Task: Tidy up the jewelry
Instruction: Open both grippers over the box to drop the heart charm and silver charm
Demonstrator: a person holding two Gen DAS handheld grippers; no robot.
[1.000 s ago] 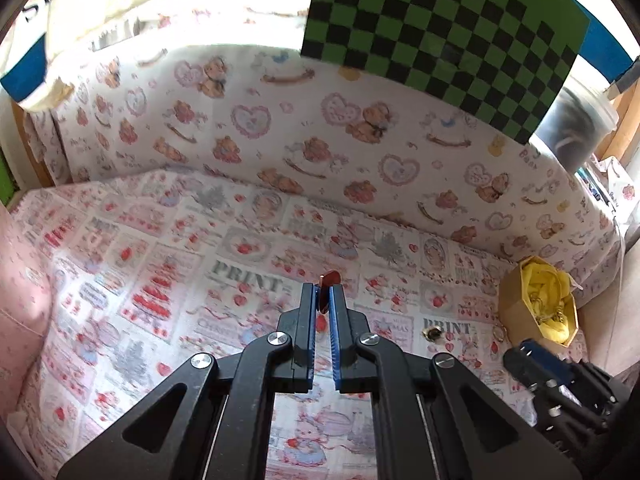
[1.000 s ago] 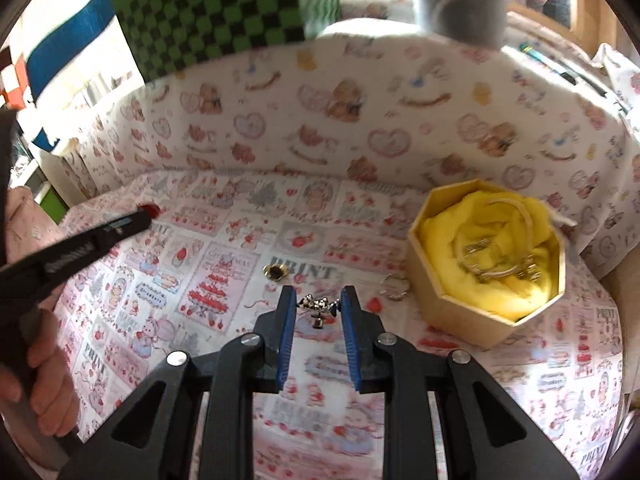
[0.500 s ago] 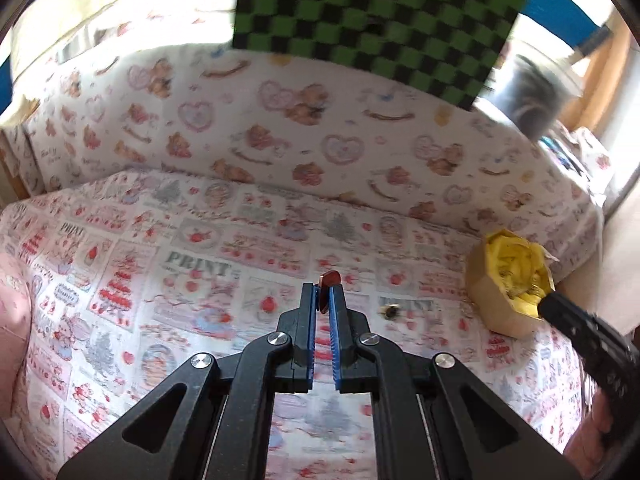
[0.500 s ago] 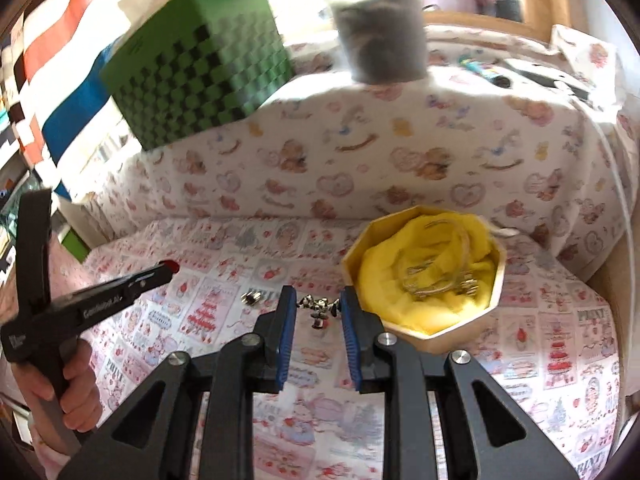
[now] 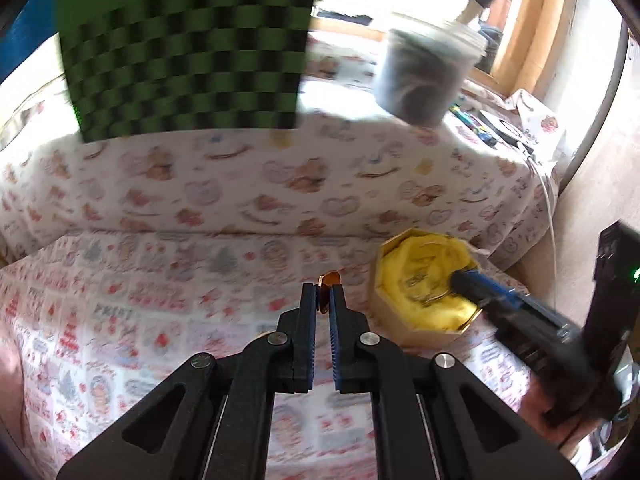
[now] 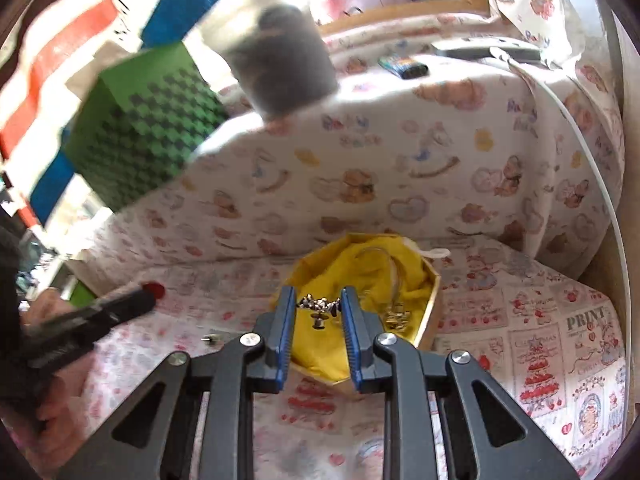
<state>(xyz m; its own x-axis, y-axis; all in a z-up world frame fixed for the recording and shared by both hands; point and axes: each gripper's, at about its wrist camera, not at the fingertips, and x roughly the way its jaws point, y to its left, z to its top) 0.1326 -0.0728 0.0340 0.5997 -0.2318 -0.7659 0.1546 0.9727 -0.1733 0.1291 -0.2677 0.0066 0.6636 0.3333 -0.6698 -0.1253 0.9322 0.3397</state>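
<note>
My left gripper [image 5: 323,298] is shut on a small red-orange jewel [image 5: 329,280], which it holds above the printed cloth just left of the octagonal cardboard box [image 5: 400,330]. Yellow cloth [image 5: 424,276] lines the box, and some metal pieces [image 6: 396,316] lie on it. My right gripper [image 6: 319,305] is shut on a small silver ornament [image 6: 320,307] that spans the gap between its pads, and it hangs over the near side of the box [image 6: 434,292]. In the right wrist view the left gripper [image 6: 152,291] shows at the left with the red jewel at its tip.
A small metal piece [image 6: 212,338] lies on the cloth left of the box. Behind rises a ledge draped in teddy-bear cloth [image 5: 280,184], with a green checkered box [image 5: 184,68] and a grey tub [image 5: 424,76] on top. A white cable [image 6: 592,168] runs down the right side.
Both grippers have moved right towards the box, each still holding its piece. The right gripper has gone from the open cloth to above the box's yellow lining.
</note>
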